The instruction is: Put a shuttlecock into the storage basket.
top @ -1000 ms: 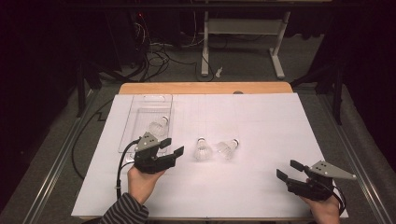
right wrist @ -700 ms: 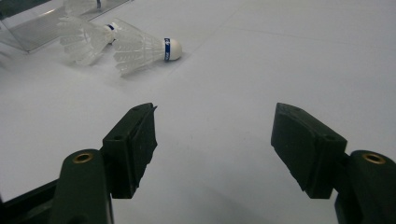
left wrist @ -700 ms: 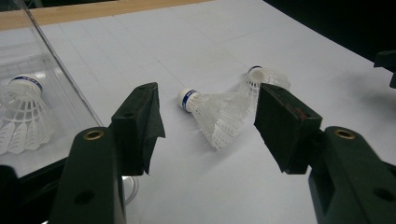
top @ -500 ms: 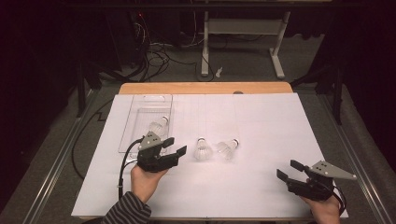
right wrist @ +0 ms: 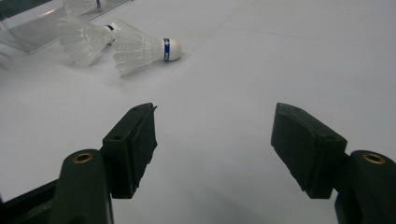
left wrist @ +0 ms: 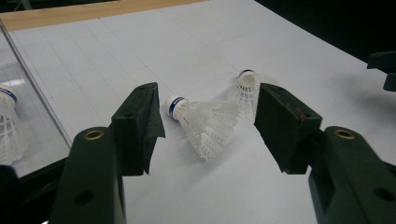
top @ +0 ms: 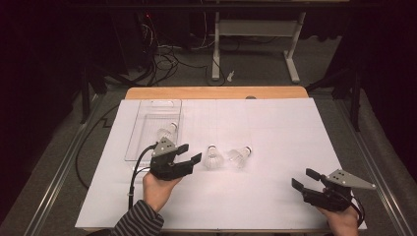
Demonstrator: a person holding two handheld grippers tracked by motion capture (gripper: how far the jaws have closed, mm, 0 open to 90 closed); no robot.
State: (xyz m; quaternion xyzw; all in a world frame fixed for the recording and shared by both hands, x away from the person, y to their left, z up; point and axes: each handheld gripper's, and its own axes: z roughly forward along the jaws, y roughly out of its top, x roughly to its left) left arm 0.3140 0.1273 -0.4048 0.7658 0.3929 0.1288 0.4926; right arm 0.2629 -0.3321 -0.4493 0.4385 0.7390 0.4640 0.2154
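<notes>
- Left claw, jaws wide apart with nothing between the pads; straight path to near shuttlecock at its 3 o'clock, bare white surface between.
- Second shuttlecock lies just beside the first, at its 3 o'clock; their feather skirts crowd each other.
- Clear tray wall stands at 11 o'clock of left claw, blocking a low sweep that way.
- Right claw, jaws apart; open surface toward 10 o'clock up to the shuttlecocks.
</notes>
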